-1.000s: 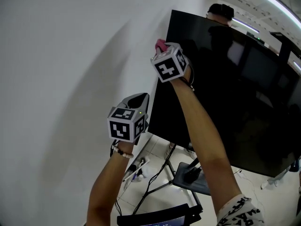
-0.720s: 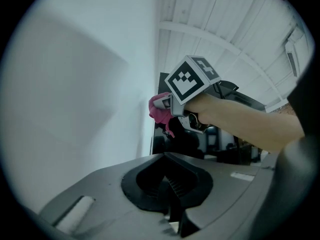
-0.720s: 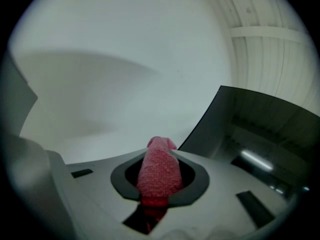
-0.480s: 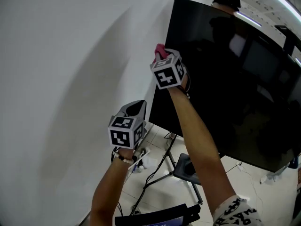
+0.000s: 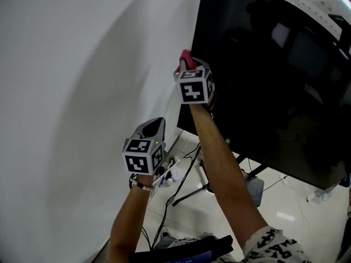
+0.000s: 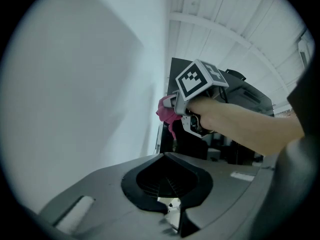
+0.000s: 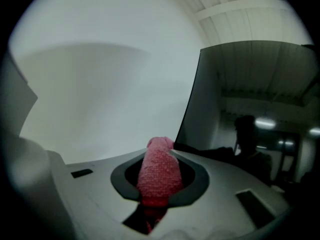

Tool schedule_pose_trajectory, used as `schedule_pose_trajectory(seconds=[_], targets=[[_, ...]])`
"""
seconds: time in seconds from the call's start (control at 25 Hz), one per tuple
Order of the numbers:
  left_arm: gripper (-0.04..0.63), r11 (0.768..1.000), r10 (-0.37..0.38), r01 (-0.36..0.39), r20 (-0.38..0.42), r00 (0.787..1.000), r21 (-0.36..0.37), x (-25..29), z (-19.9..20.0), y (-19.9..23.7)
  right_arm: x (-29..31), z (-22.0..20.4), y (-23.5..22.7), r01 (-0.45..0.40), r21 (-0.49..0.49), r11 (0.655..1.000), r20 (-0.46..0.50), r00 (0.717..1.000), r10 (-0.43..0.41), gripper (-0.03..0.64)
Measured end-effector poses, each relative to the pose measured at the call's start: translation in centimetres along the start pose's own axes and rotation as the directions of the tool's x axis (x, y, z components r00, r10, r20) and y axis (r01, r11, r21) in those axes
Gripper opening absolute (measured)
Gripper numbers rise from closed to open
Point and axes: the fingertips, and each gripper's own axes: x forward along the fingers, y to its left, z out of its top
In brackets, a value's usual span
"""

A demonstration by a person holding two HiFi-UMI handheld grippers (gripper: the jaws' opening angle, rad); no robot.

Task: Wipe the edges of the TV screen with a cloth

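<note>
Head view: my left gripper (image 5: 154, 128) idles, jaws closed on nothing, with the work above and to their right. My right gripper (image 5: 190, 66) clamps the pink cloth (image 5: 185, 56); its rolled end sticks out past the jaw tips, at the TV screen (image 5: 263, 70) left edge. The cloth looks soft and light, so grip it mid-roll. The glossy panel is probably fragile: press lightly.
</note>
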Motion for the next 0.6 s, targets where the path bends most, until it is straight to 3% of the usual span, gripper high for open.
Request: schedule_pose_trajectory(seconds=[0.6], targets=[[-0.002,0.997,0.039,-0.044,-0.075,0.996,-0.063,-1.5,-7.2,0.9,-0.6,-14.5,5.3,-0.021,0.111,0.994,-0.129,0.991,0.035,0.067]])
